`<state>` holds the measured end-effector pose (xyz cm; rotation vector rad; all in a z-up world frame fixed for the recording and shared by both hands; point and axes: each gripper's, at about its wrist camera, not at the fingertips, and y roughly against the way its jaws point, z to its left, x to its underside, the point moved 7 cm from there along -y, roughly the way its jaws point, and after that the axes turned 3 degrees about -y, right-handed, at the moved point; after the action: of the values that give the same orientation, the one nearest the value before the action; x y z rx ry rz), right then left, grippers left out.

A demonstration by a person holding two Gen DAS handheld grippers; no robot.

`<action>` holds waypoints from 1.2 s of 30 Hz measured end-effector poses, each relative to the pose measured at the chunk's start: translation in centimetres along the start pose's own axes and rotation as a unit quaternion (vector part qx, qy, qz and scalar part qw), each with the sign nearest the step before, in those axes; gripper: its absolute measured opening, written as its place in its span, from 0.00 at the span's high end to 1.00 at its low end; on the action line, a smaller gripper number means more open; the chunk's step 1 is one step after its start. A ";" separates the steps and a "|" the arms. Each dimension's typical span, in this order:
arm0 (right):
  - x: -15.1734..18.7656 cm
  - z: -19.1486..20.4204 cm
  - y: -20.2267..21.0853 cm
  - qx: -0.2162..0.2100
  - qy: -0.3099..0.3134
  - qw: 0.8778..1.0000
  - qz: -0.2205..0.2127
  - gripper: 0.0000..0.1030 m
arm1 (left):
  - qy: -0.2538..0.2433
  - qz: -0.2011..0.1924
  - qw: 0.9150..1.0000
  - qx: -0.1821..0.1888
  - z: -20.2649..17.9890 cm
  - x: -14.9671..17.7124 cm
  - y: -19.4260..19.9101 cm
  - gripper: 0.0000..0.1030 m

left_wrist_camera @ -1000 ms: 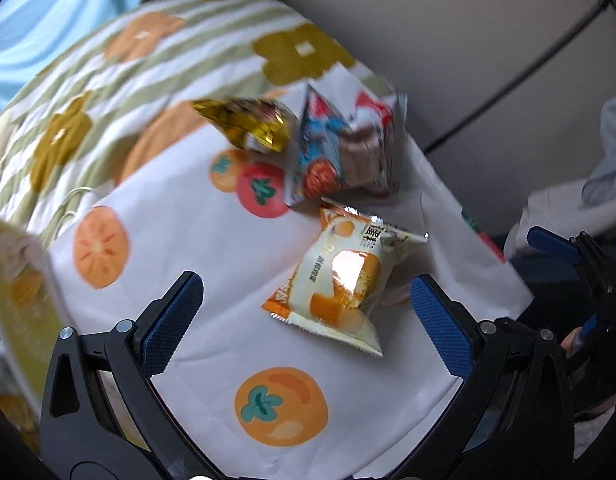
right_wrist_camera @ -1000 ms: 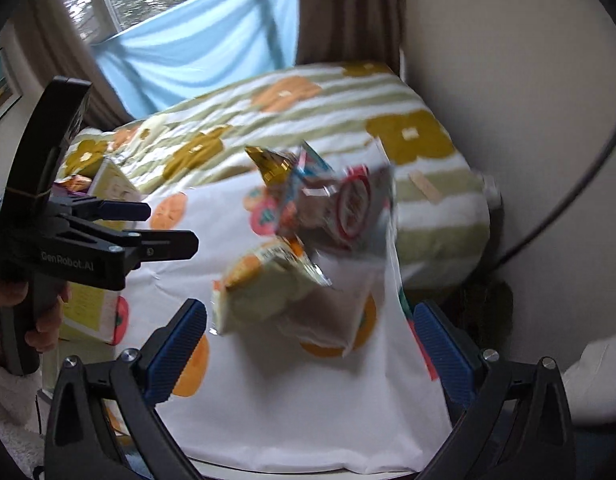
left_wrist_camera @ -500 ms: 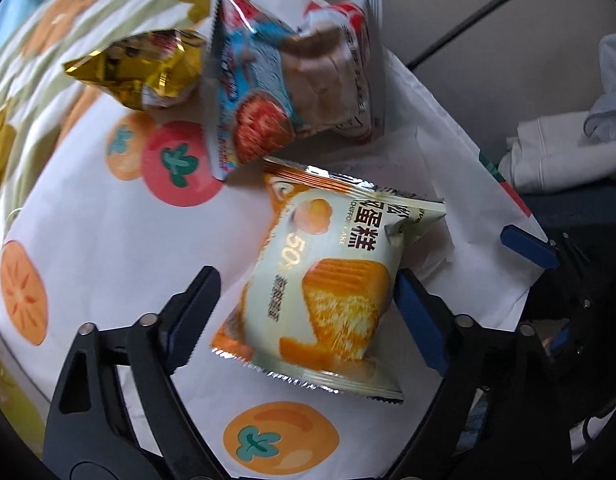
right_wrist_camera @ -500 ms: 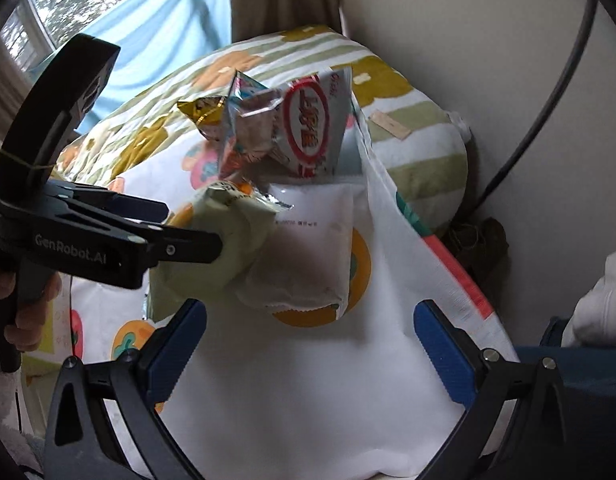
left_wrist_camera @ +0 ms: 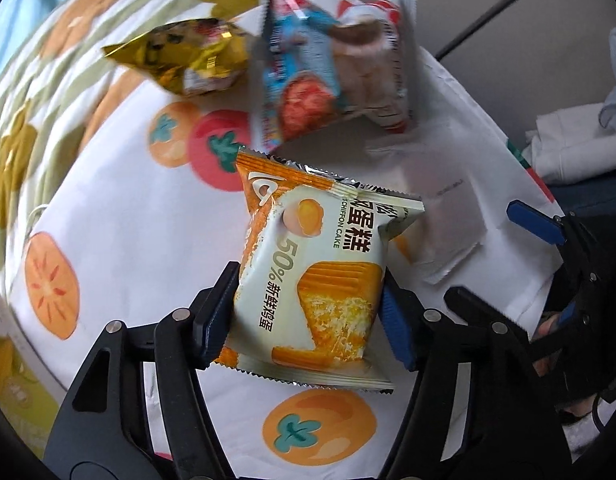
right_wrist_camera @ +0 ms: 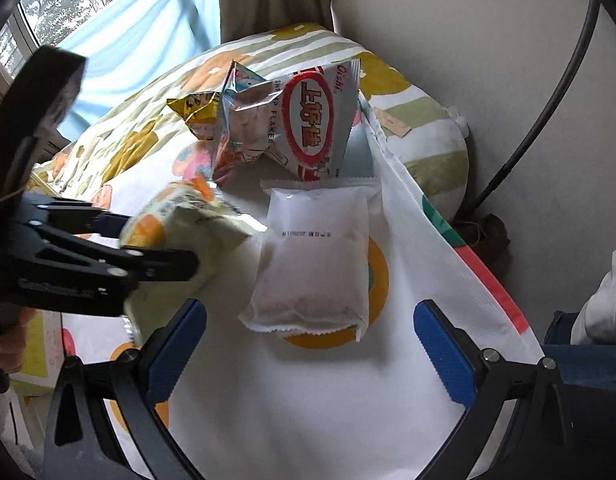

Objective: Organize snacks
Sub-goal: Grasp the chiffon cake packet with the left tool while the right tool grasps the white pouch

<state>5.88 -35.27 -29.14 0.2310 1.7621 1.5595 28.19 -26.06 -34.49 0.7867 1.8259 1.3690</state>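
Observation:
My left gripper (left_wrist_camera: pixel 308 312) is shut on an orange and cream chiffon cake packet (left_wrist_camera: pixel 315 272), its blue pads pressing both sides. The same packet (right_wrist_camera: pixel 176 224) shows in the right wrist view, held just above the fruit-print cloth (right_wrist_camera: pixel 308 400). My right gripper (right_wrist_camera: pixel 308 344) is open and empty, its jaws on either side of a white plain packet (right_wrist_camera: pixel 311 264) lying flat just ahead. Behind stand a red-and-white shrimp flakes bag (right_wrist_camera: pixel 308 124), a blue snack bag (left_wrist_camera: pixel 300 72) and a gold packet (left_wrist_camera: pixel 188 56).
A striped flowered cushion (right_wrist_camera: pixel 419 136) lies behind the snacks against the wall. A black cable (right_wrist_camera: pixel 547 100) runs down the wall at right. A yellow-green box (left_wrist_camera: pixel 12 380) sits at the left edge. White and blue clothing (left_wrist_camera: pixel 567 152) lies at right.
My left gripper closed on the chiffon cake packet and lifted it slightly. My right gripper moved closer to the white packet.

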 end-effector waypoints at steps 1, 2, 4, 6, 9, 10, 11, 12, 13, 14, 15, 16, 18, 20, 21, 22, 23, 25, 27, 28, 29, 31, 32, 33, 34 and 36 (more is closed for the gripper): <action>-0.1 0.0 -0.2 0.002 -0.001 1.000 -0.001 0.00 | 0.005 0.000 1.000 0.001 0.2 0.1 0.1 0.40; -0.2 0.1 -0.4 0.007 -0.002 1.000 -0.002 0.00 | 0.009 0.000 1.000 0.002 0.5 0.2 0.3 0.40; -0.4 0.1 -0.7 0.013 -0.003 1.000 -0.005 0.00 | 0.012 0.000 1.000 -0.006 0.9 0.6 0.5 0.40; -0.8 0.2 -1.1 0.021 -0.006 1.000 -0.009 0.00 | 0.016 -0.001 1.000 -0.016 1.4 1.0 0.7 0.40; -1.4 0.5 -2.0 0.026 -0.011 1.000 -0.012 0.00 | 0.029 -0.002 0.999 -0.019 2.0 1.6 0.8 0.40; -1.6 0.6 -2.3 0.029 -0.013 0.999 -0.011 0.01 | 0.032 -0.003 0.999 -0.018 2.2 1.8 0.9 0.40; -1.7 0.6 -2.6 0.032 -0.013 0.999 -0.011 0.04 | 0.035 -0.003 0.999 -0.019 2.3 1.9 0.9 0.40; -1.9 0.7 -2.9 0.037 -0.011 0.999 -0.009 0.05 | 0.036 -0.003 0.999 -0.021 2.2 2.0 0.7 0.40; -2.0 0.7 -3.1 0.041 -0.008 0.999 -0.009 0.05 | 0.037 -0.004 0.999 -0.024 2.3 2.1 0.8 0.40; -2.1 0.6 -3.2 0.046 -0.006 0.999 -0.011 0.07 | 0.037 -0.004 0.999 -0.026 2.8 2.5 0.8 0.40; -2.3 0.5 -3.3 0.049 -0.005 0.999 -0.011 0.09 | 0.038 -0.005 0.999 -0.027 3.0 2.6 0.8 0.40; -2.4 0.4 -3.4 0.049 -0.005 0.999 -0.010 0.10 | 0.039 -0.005 0.999 -0.028 3.1 2.7 0.8 0.40; -2.5 0.4 -3.6 0.048 -0.004 0.999 -0.007 0.13 | 0.043 -0.007 0.999 -0.028 3.2 2.5 0.7 0.40; -2.5 0.5 -3.9 0.050 -0.001 0.999 -0.005 0.15 | 0.047 -0.010 0.998 -0.030 3.4 2.5 0.7 0.40; -2.6 0.5 -4.0 0.052 -0.001 0.999 -0.004 0.15 | 0.048 -0.012 0.998 -0.034 3.5 2.5 0.8 0.40; -2.6 0.5 -4.1 0.053 -0.002 0.999 -0.003 0.16 | 0.049 -0.014 0.998 -0.038 3.2 2.5 0.9 0.40; -2.6 0.4 -4.2 0.053 -0.004 0.999 -0.001 0.17 | 0.048 -0.016 0.998 -0.043 2.9 2.6 1.1 0.40; -2.6 0.3 -4.5 0.054 -0.006 0.999 0.003 0.27 | 0.050 -0.020 0.998 -0.043 3.0 2.6 1.2 0.40; -2.5 0.2 -4.5 0.060 -0.004 0.998 0.003 0.36 | 0.054 -0.023 0.997 -0.043 2.7 2.5 1.3 0.40; -2.4 0.3 -4.4 0.060 -0.001 0.998 0.002 0.38 | 0.055 -0.024 0.997 -0.044 2.7 2.5 1.4 0.40; -2.4 0.2 -4.2 0.060 0.001 0.998 0.001 0.41 | 0.057 -0.026 0.997 -0.045 2.6 2.5 1.5 0.40; -2.2 0.1 -4.1 0.056 0.000 0.998 0.003 0.42 | 0.060 -0.028 0.997 -0.046 2.4 2.6 1.7 0.40; -2.1 0.0 -3.9 0.054 0.000 0.999 0.003 0.43 | 0.062 -0.030 0.997 -0.047 2.3 2.7 1.9 0.40; -2.0 0.0 -3.8 0.053 0.001 0.999 0.004 0.43 | 0.063 -0.032 0.996 -0.049 2.3 2.7 2.2 0.40; -1.8 0.0 -3.6 0.051 0.002 0.999 0.004 0.43 | 0.064 -0.035 0.996 -0.051 2.2 2.8 2.4 0.41; -1.6 0.1 -3.0 0.046 0.005 0.999 0.002 0.43 | 0.068 -0.041 0.995 -0.054 2.0 2.9 3.1 0.41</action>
<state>8.07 -36.84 -31.23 0.2725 1.8441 1.4876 28.34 -21.85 -32.38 0.5693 1.8472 1.4857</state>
